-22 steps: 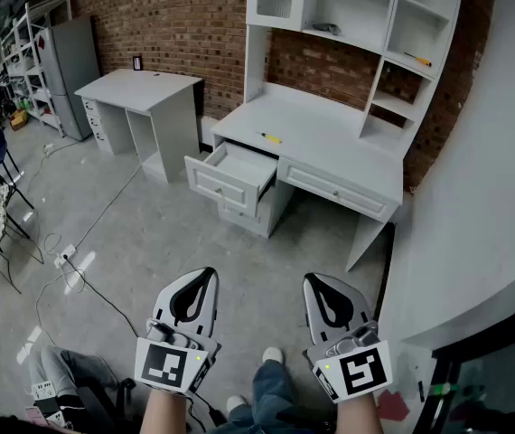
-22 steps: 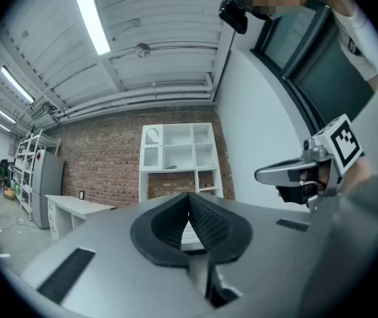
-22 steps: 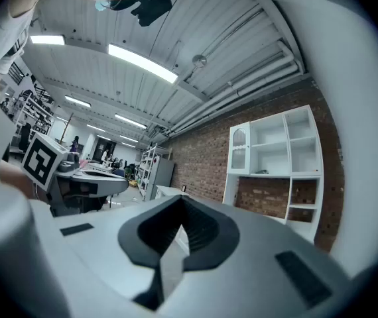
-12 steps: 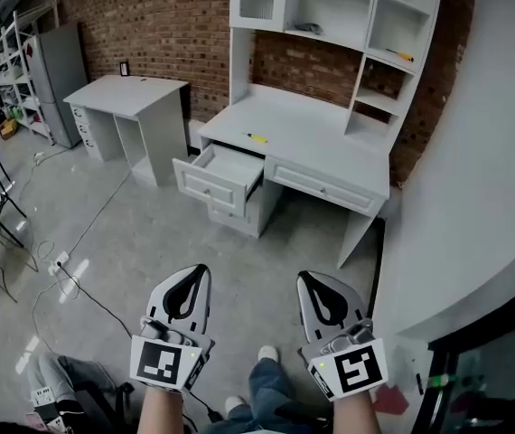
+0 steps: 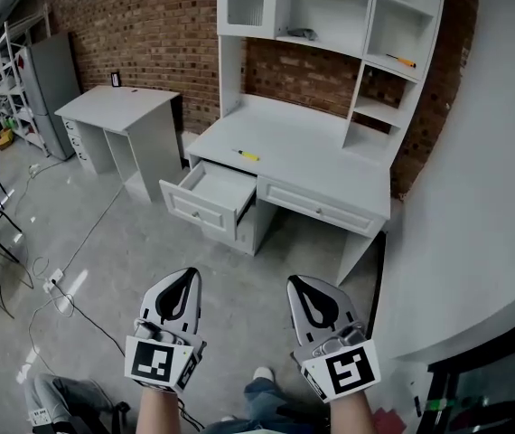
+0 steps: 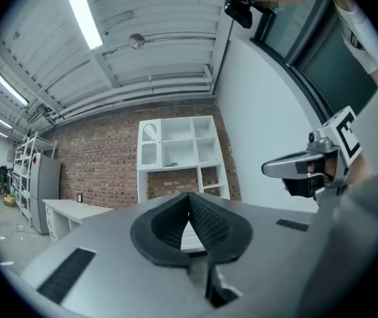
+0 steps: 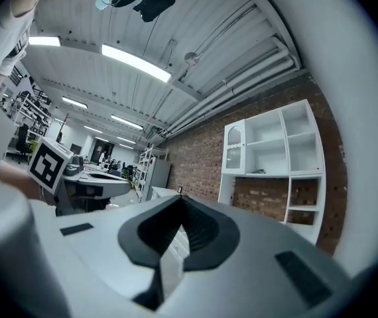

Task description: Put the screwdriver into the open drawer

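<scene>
With the left gripper and right gripper both closed and empty, well apart from the screwdriver lying on the desk behind the open drawer, arriving unopened would likely knock it away.

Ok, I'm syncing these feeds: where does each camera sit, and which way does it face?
Head view: on the head, down at desk and open drawer; left claw, right claw, forearms.
Left gripper view: on left claw, toward shelves; right claw beside.
Right gripper view: on right claw, toward shelves; left claw beside.
All share the shelves.
</scene>
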Action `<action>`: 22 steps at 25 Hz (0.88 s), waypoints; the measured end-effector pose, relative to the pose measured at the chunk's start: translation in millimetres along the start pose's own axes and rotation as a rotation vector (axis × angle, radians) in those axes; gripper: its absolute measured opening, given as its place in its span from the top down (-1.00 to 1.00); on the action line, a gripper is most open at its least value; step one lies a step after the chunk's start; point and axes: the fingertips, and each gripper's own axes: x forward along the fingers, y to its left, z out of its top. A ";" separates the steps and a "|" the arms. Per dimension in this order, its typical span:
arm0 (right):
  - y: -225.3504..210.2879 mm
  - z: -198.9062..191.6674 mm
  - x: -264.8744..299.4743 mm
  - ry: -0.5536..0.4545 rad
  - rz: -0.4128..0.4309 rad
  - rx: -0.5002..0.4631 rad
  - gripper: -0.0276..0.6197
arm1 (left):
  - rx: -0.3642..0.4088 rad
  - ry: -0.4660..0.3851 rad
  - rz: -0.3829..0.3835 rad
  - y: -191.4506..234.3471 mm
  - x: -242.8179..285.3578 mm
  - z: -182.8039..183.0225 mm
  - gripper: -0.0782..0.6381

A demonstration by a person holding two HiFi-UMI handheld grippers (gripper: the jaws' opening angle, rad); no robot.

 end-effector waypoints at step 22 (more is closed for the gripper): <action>-146.5 -50.2 186.7 -0.023 0.075 0.048 0.88 | -0.052 -0.003 0.092 75.3 208.0 -28.5 0.74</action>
